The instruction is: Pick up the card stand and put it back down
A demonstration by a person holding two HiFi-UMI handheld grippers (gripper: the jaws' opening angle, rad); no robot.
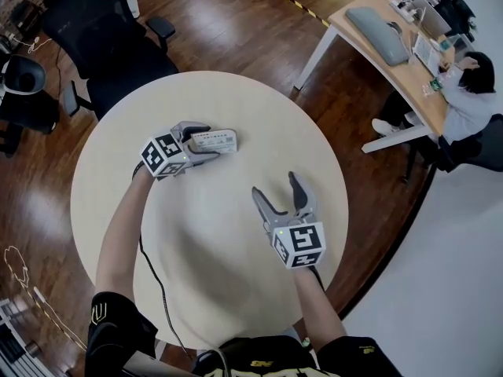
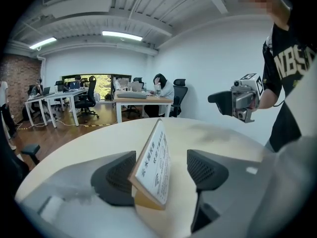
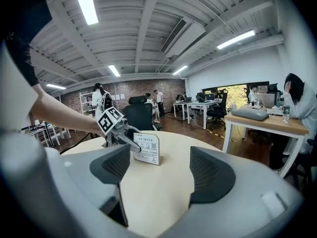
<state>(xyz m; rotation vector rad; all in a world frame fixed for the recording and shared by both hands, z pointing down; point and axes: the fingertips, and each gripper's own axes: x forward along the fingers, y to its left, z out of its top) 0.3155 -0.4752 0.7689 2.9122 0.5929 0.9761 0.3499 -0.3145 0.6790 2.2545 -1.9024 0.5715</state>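
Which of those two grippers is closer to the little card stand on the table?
Left. The left gripper straddles the card stand, which sits between its jaws. The right gripper is well apart from it, jaws open with nothing between.

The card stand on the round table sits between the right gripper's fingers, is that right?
No. The card stand on the round table sits between the left gripper's fingers, not the right gripper's; the left gripper view shows it.
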